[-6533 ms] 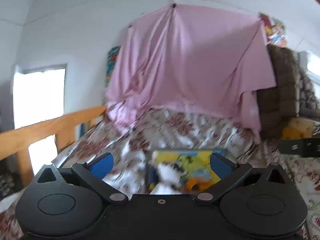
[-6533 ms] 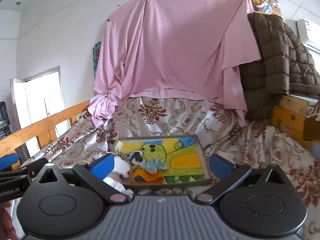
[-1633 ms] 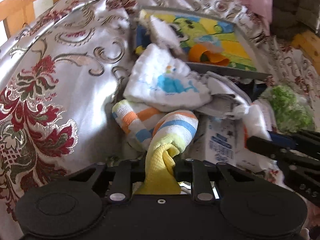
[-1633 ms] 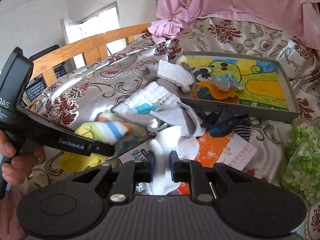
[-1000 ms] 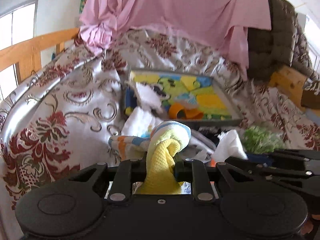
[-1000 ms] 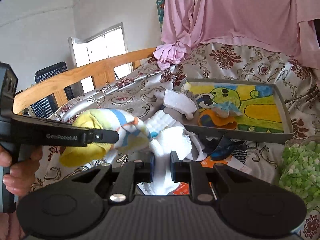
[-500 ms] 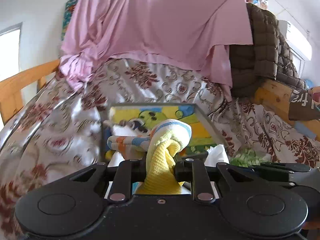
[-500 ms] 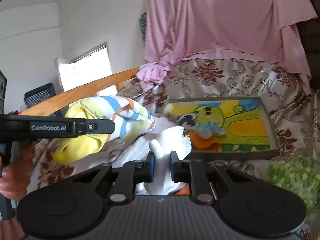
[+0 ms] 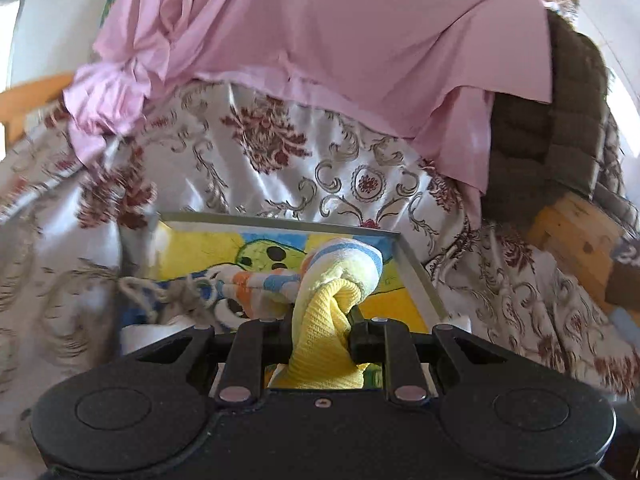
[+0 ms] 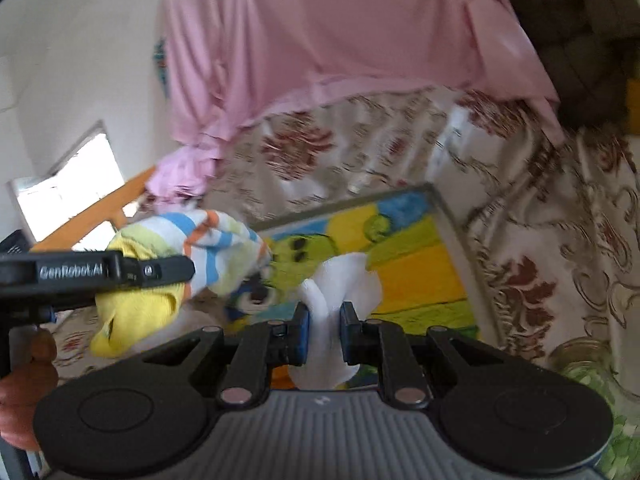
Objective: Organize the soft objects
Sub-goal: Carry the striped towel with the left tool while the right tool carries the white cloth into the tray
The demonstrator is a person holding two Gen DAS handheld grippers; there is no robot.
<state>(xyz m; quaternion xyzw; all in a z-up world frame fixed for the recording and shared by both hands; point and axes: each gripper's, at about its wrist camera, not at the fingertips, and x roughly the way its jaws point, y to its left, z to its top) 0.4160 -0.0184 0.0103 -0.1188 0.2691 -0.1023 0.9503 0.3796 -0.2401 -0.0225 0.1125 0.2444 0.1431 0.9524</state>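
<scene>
My left gripper [image 9: 320, 330] is shut on a yellow sock with blue and orange stripes [image 9: 334, 280] and holds it in the air over the near edge of a grey tray [image 9: 416, 264] with a green cartoon picture. From the right wrist view the same sock [image 10: 192, 248] hangs from the left gripper [image 10: 176, 270] at the left. My right gripper [image 10: 324, 326] is shut on a white sock [image 10: 344, 280], held above the tray [image 10: 452, 232]. Small cloths [image 9: 168, 292] lie at the tray's left end.
The tray lies on a bed with a silver and red floral cover [image 9: 360, 184]. A pink sheet [image 9: 320, 40] hangs behind it. A brown padded coat [image 9: 560, 120] is at the right. A wooden rail [image 10: 92, 220] runs along the left. A green fluffy thing [image 10: 592, 380] is at lower right.
Both grippers have risen and moved forward over the tray, each still holding its sock. The pile of cloths on the bed has dropped out of view below.
</scene>
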